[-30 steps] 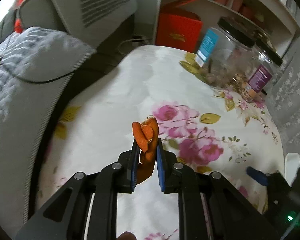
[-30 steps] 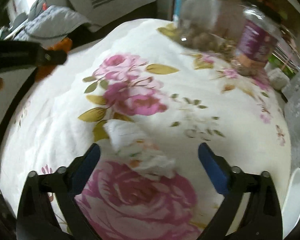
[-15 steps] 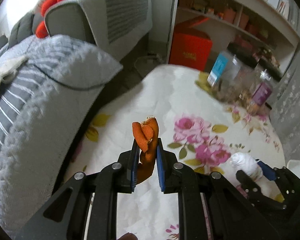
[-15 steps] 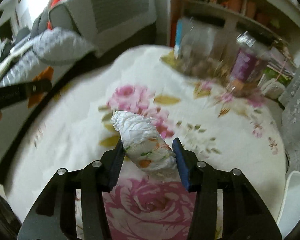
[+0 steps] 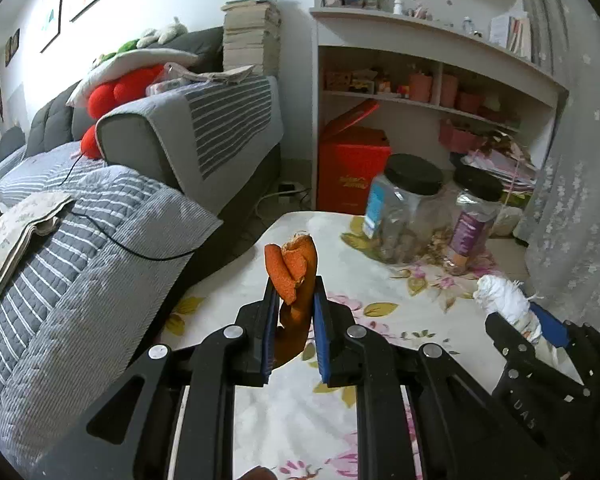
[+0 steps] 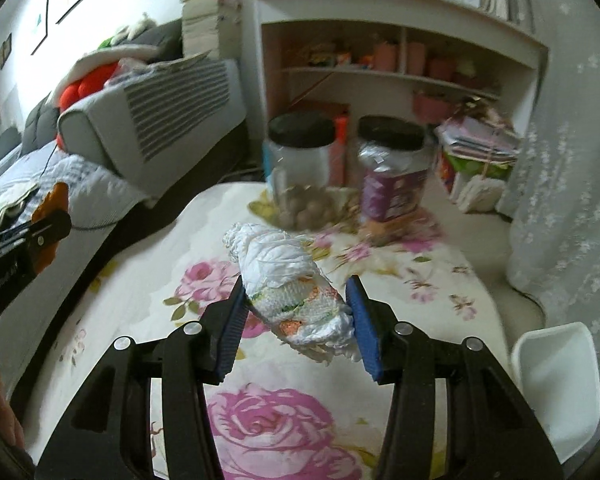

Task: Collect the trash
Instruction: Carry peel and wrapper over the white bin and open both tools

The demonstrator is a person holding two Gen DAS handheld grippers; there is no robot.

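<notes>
A: Start close. What has the left gripper (image 5: 294,312) got?

B: Its blue pads are pinched tight on a curl of orange peel (image 5: 291,270), which sticks up past the fingertips, above the near part of the floral tablecloth (image 5: 384,300).

A: And the right gripper (image 6: 296,312)?

B: Clamped across a crumpled white tissue wad (image 6: 288,280) with orange and green stains. The wad lies crosswise between the pads, clear of the cloth.

A: Anything near them?

B: A white bin (image 6: 556,392) stands just off the table's right edge; I cannot see inside it. To the left a grey striped quilt (image 5: 80,264) lies beside the table, a black cable across it.

A: Further out?

B: Two clear jars with black lids stand at the far end of the table. The left jar (image 6: 300,172) holds round brown nuts at its bottom; the purple-labelled jar (image 6: 392,176) is too blurred to read its contents.

A: Beyond those?

B: A red box (image 5: 352,172) on the floor with its lid ajar, then a white shelf unit (image 5: 440,76) with pink pots, and a grey sofa (image 5: 188,136) to the left.
</notes>
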